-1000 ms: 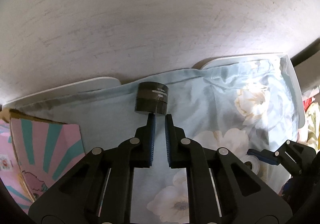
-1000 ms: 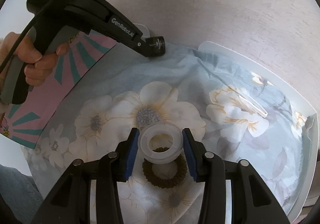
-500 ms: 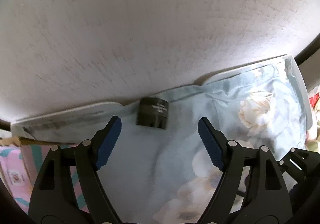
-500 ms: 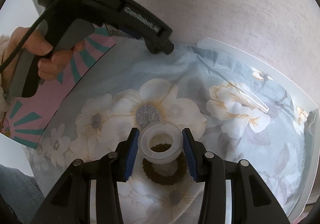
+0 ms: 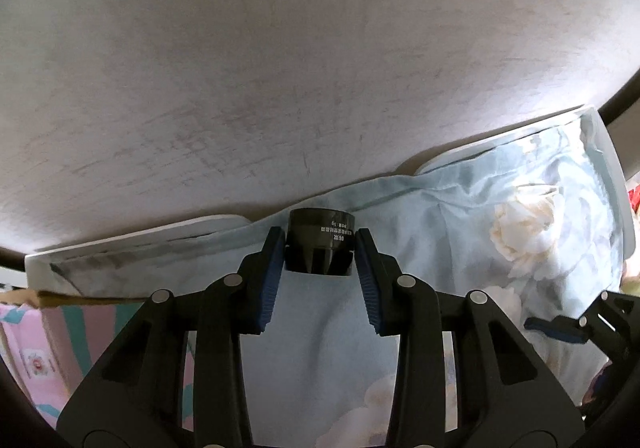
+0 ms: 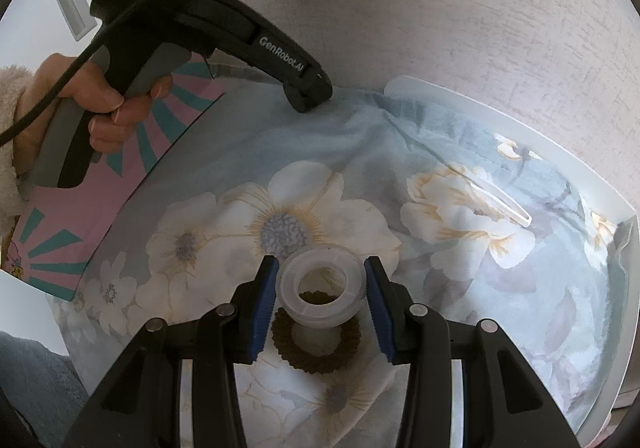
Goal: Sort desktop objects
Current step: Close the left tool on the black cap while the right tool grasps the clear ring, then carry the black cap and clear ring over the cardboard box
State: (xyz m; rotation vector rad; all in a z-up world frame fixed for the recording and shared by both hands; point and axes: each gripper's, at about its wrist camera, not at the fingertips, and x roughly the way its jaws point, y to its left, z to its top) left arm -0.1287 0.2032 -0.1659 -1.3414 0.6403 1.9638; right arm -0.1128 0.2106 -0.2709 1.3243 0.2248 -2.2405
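Note:
A small black jar (image 5: pixel 322 236) with white print stands at the far edge of the flowered cloth (image 5: pixel 460 248), close to the wall. My left gripper (image 5: pixel 320 248) is closing on it, and its blue pads touch both sides of the jar. In the right wrist view the left gripper (image 6: pixel 310 97) points down at the cloth's far edge, and its tip hides the jar. My right gripper (image 6: pixel 321 284) is shut on a translucent white ring (image 6: pixel 292 284), held just above a brown hair tie (image 6: pixel 316 362) that lies on the cloth.
The cloth covers a white tray (image 6: pixel 460 99) set against a pale wall (image 5: pixel 320 67). A pink and teal striped box (image 6: pixel 60 232) borders the cloth on the left. A clear thin tube (image 6: pixel 500 199) lies at the right. A hand (image 6: pixel 108 107) grips the left tool's handle.
The left gripper was shut in front of the black jar, spread wide, then closed around the jar. The right gripper and its white ring have stayed in place.

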